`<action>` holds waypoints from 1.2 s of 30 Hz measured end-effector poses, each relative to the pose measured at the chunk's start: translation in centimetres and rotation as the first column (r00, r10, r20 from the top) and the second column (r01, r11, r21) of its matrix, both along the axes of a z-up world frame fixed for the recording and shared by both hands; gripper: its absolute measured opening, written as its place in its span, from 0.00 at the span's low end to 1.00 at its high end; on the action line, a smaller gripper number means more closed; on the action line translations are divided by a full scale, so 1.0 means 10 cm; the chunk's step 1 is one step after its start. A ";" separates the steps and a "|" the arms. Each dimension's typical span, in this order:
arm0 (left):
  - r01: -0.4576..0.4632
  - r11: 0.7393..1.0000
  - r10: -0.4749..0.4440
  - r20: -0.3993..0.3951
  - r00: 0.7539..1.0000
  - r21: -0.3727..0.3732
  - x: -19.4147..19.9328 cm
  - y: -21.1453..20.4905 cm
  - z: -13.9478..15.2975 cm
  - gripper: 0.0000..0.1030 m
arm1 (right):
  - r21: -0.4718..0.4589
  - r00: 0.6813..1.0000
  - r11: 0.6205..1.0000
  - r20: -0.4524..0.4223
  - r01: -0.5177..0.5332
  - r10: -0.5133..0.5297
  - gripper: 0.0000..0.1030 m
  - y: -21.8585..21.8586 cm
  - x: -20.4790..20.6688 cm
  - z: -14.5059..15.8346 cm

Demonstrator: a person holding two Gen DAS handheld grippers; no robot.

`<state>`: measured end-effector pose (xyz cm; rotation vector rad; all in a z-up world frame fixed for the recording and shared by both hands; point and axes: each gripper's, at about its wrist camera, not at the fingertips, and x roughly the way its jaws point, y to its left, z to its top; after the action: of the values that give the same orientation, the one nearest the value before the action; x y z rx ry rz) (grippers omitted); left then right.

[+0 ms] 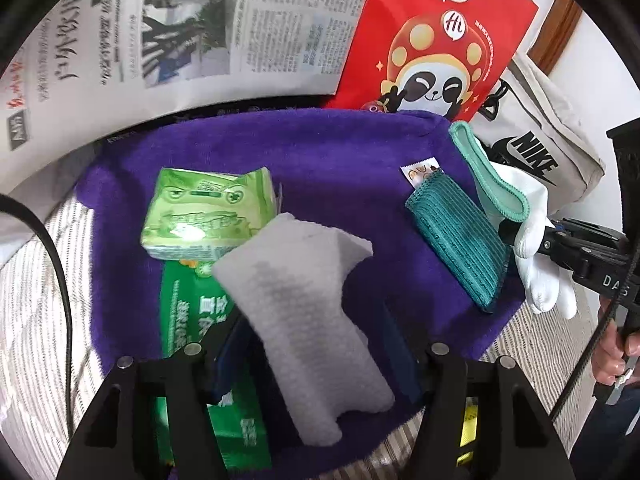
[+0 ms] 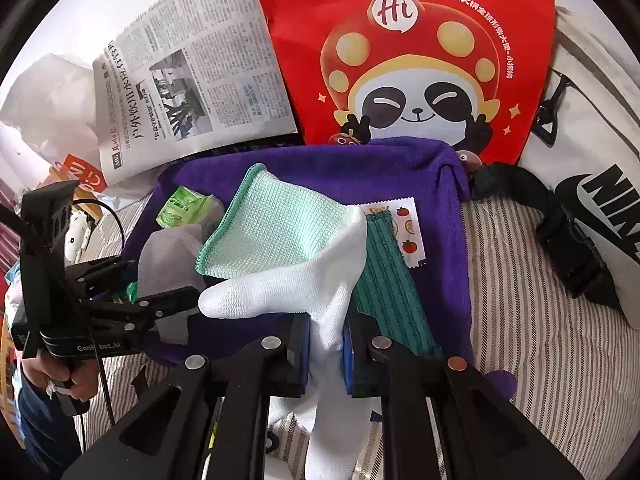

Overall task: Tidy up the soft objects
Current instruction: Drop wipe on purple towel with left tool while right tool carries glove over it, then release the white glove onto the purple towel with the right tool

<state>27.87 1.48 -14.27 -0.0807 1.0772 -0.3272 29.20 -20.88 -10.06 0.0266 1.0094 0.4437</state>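
With my left gripper [image 1: 316, 364] spread around the limp white wipe [image 1: 308, 320], unpinched, my right gripper [image 2: 326, 344] clamped the floppy white glove [image 2: 320, 280] mid-fabric.

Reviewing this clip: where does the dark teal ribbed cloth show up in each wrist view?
Left wrist view: the dark teal ribbed cloth lies right of centre on the purple towel, beside the white glove.
Right wrist view: it sits at centre right, partly behind the white glove, which the right gripper holds.
Shared landmark: the red panda bag at the towel's far edge, top right in the left view, top centre in the right.
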 end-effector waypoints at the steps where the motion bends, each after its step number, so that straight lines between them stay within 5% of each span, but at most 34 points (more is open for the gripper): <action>1: -0.003 1.000 0.003 0.005 1.000 0.005 -0.03 0.02 0.03 0.59 | 0.001 1.000 1.000 0.000 0.002 -0.002 0.13 -0.01 0.00 0.01; 10: -0.048 0.993 0.040 0.072 0.997 0.107 -0.24 0.12 0.30 0.61 | -0.005 1.000 1.000 -0.007 0.013 -0.013 0.14 0.06 0.13 0.06; 15: -0.084 0.993 0.076 0.103 0.992 0.079 -0.43 0.30 0.46 0.61 | -0.028 1.000 0.999 0.003 -0.020 0.020 0.14 0.33 0.30 0.08; 25: -0.136 0.990 0.132 0.103 0.986 0.025 -0.65 0.61 0.42 0.63 | -0.235 0.983 0.954 -0.030 -0.186 0.184 0.13 0.96 0.66 -0.14; 36: -0.141 0.989 0.144 0.088 0.986 -0.034 -0.60 0.74 0.34 0.63 | -0.228 0.978 0.953 -0.103 -0.200 0.180 0.16 1.20 0.82 -0.44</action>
<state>21.83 8.86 -10.91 -0.1657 0.9721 -0.2149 37.37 -8.87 -14.43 -0.2719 1.1454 0.4976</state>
